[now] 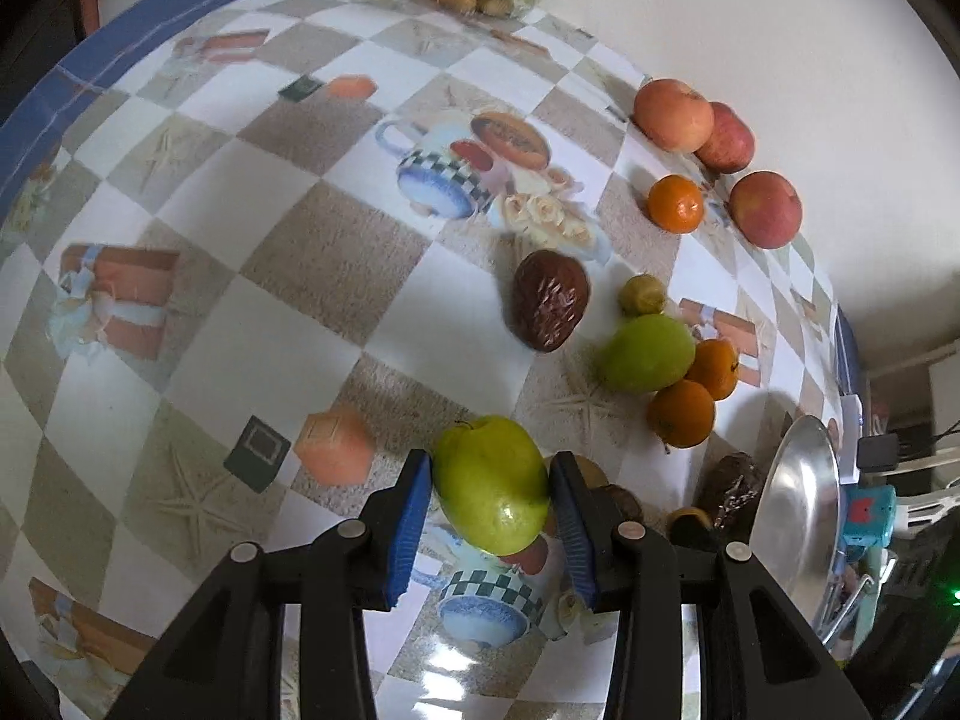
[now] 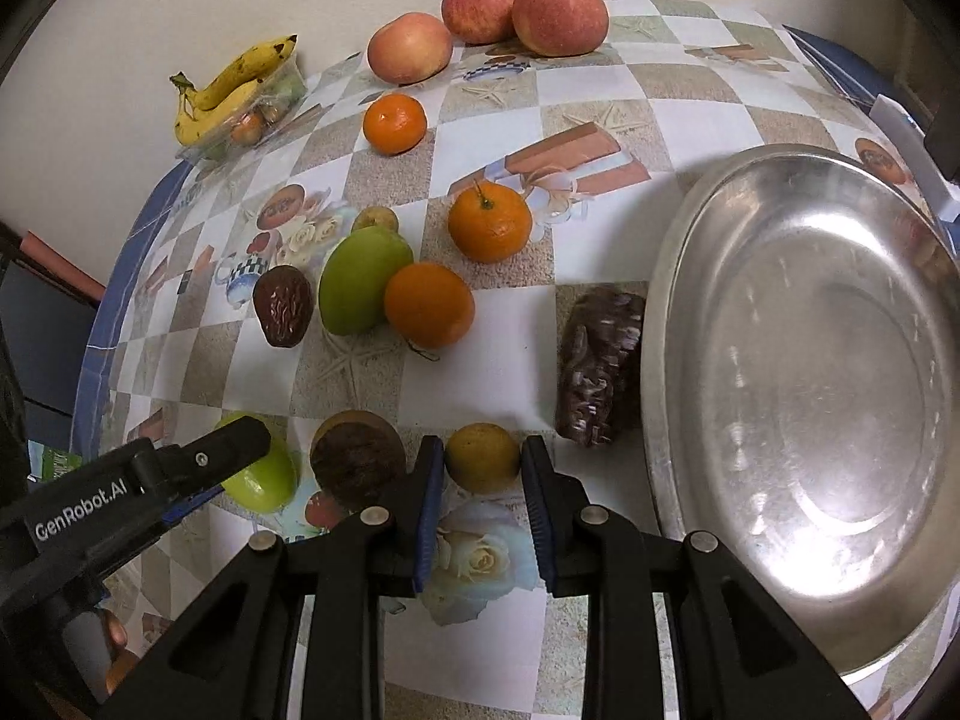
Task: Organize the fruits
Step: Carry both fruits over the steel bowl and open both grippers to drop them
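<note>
two grips on, zero fruit in the tray yet

both grippers sit at the start of the job. left gripper (image 1: 491,498): blue pads clamped on a green apple (image 1: 493,483), one pad each side, fruit at the fingertips and apparently just at table level. right gripper (image 2: 483,468): narrow, pinching a small yellow-brown fruit (image 2: 482,457) btwn its tips. steel tray (image 2: 678,312) lies just right of the right fingers, bare inside, so nothing is sorted so far imo. a dark wrapped fruit (image 2: 597,369) touches the tray rim, ahead-right of the right tips. a brown round fruit (image 2: 355,461) sits just left of them. further ahead of both: mango (image 2: 359,279), 3 oranges (image 2: 429,304), 3 red apples (image 2: 559,13), bananas (image 2: 231,90) in a far plastic tub. left to do: nearly everything, approx a dozen pcs.
</note>
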Motion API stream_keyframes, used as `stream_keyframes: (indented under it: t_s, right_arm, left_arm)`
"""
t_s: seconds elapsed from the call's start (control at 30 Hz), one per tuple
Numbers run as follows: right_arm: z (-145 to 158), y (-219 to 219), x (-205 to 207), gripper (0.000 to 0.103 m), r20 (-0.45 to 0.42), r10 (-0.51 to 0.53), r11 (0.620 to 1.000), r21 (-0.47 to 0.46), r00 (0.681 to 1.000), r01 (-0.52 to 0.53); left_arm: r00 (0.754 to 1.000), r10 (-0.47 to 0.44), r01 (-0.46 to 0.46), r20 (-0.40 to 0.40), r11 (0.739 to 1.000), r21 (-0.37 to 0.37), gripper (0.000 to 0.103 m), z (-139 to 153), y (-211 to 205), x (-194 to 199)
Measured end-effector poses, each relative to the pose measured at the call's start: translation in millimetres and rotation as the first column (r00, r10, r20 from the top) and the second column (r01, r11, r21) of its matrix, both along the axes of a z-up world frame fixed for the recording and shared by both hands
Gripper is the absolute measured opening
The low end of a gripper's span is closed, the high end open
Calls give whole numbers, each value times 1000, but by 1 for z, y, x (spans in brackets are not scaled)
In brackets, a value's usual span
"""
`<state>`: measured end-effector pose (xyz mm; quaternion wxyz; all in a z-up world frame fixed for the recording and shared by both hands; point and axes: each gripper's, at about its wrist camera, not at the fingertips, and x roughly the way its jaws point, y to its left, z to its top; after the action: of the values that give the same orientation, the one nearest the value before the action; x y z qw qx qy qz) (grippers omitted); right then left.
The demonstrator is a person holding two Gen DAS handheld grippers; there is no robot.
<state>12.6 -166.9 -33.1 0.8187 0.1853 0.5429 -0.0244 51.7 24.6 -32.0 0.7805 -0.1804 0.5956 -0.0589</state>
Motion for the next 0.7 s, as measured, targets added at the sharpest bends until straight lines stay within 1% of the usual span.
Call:
stream_keyframes:
  t_s: [0.1,0.2,0.3,0.33,0.37,0.47,0.57,0.7]
  right_arm:
    - [13,-8,-3,28,45,-30,1000,-3,999,30]
    - [27,-16,-5,28,81,-60,997,-49,995,64]
    - [37,-29,-8,28,100,-109,991,-64,989,115]
    - [39,-35,-9,28,99,-127,988,-77,987,134]
    - [41,-42,-10,28,89,-156,980,-109,984,165]
    - [45,-64,-12,28,82,-208,963,-159,975,219]
    - [45,-85,-15,28,75,-253,949,-174,965,262]
    - [47,-113,-18,28,83,-311,931,-175,947,321]
  left_arm:
    - [998,-26,25,53,1000,18,43,11,-7,-1]
    - [993,-63,60,98,998,32,43,21,-18,-2]
    - [983,-121,114,139,992,53,43,30,-33,-3]
    - [977,-150,141,154,988,64,43,33,-41,-4]
    - [972,-169,160,164,985,69,43,35,-46,-5]
    - [946,-248,234,208,968,91,43,43,-72,-8]
    - [913,-325,307,248,945,109,43,49,-101,-12]
    - [860,-426,410,282,904,117,43,54,-141,-20]
